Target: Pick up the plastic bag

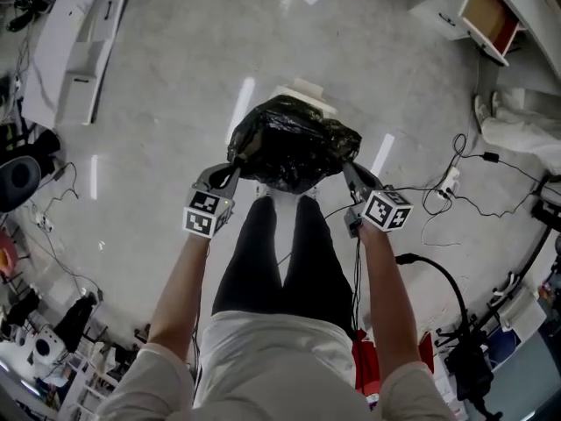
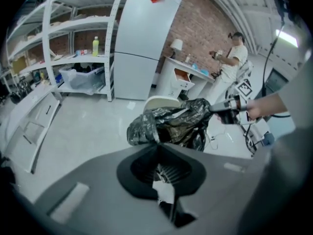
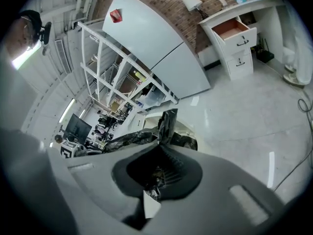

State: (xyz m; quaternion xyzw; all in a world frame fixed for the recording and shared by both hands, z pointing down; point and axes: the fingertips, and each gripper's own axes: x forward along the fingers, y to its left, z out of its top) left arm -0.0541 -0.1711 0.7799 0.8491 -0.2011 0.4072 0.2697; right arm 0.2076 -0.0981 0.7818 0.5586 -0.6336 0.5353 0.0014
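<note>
Held crinkled black plastic bag, frame centre, with left gripper and right gripper clamped on opposite edges; risked tearing if jerked.

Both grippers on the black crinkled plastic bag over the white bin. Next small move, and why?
Probably lift both grippers straight up together. The left gripper and right gripper are each shut on opposite edges of the black crinkled plastic bag, which hangs between them over the white round bin; whether its bottom is clear of the bin cannot be told.
</note>
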